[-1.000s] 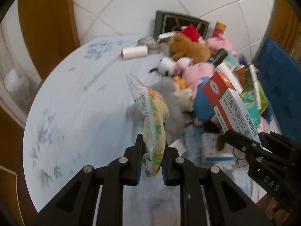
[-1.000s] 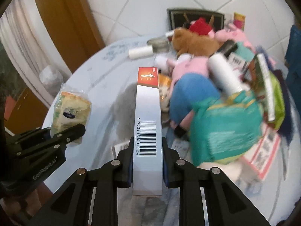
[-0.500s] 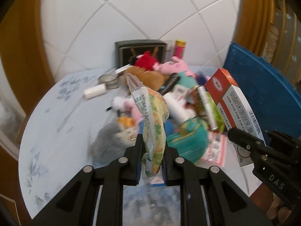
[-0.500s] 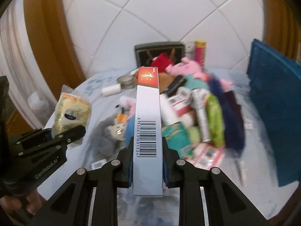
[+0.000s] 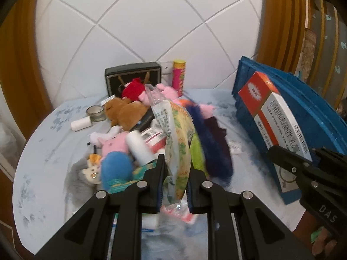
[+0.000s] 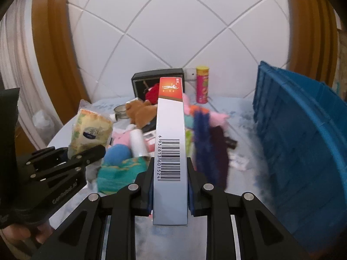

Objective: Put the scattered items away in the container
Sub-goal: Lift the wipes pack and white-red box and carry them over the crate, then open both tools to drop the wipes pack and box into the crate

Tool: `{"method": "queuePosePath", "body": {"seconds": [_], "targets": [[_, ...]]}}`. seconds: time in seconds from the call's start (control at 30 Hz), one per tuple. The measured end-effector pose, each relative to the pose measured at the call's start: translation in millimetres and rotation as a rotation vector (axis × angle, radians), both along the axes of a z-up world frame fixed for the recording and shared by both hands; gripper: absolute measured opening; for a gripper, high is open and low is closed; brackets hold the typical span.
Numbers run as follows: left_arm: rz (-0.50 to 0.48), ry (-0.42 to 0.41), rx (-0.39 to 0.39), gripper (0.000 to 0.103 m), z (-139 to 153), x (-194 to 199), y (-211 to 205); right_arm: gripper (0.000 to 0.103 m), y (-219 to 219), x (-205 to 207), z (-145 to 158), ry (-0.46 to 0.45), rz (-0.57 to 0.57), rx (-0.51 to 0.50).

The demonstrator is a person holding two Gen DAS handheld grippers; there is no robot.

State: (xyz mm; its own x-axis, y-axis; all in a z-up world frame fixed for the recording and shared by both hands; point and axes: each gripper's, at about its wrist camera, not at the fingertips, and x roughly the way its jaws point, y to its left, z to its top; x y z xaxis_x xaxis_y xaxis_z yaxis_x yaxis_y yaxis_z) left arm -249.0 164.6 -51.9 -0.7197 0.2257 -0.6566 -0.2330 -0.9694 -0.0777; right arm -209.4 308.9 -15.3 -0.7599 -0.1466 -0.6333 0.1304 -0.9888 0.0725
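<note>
Gripping a snack packet (image 5: 177,147), the left gripper (image 5: 174,184) is clamped tight, left of the blue crate (image 5: 321,112). Right gripper (image 6: 170,186) clamped on a red-and-white carton (image 6: 170,151), nearer the crate. Toy pile (image 5: 121,134) left of the crate, on the table (image 5: 43,151).

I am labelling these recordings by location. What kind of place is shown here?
Probably a room in a home: a round table with a floral cloth stands against a white tiled wall, and it is piled with plush toys and household packets beside a blue crate.
</note>
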Motion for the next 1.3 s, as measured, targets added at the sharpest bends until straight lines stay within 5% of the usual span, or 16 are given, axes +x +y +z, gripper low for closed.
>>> {"method": "queuePosePath", "body": {"seconds": [0.37, 0.73, 1.0, 1.23, 1.3], "targets": [[-0.14, 0.076, 0.012, 0.016, 38, 0, 107, 0.023, 117, 31, 45, 0.122, -0.164, -0.036], [-0.28, 0.159, 0.044, 0.016, 93, 7, 265, 0.023, 253, 53, 78, 0.188, -0.307, -0.023], [-0.325, 0.085, 0.013, 0.016, 99, 8, 371, 0.023, 350, 50, 81, 0.129, -0.321, -0.013], [-0.302, 0.001, -0.071, 0.016, 84, 10, 406, 0.023, 389, 49, 53, 0.044, -0.326, -0.02], [-0.277, -0.012, -0.059, 0.02, 85, 9, 404, 0.034, 395, 51, 51, 0.043, -0.332, -0.017]]}}
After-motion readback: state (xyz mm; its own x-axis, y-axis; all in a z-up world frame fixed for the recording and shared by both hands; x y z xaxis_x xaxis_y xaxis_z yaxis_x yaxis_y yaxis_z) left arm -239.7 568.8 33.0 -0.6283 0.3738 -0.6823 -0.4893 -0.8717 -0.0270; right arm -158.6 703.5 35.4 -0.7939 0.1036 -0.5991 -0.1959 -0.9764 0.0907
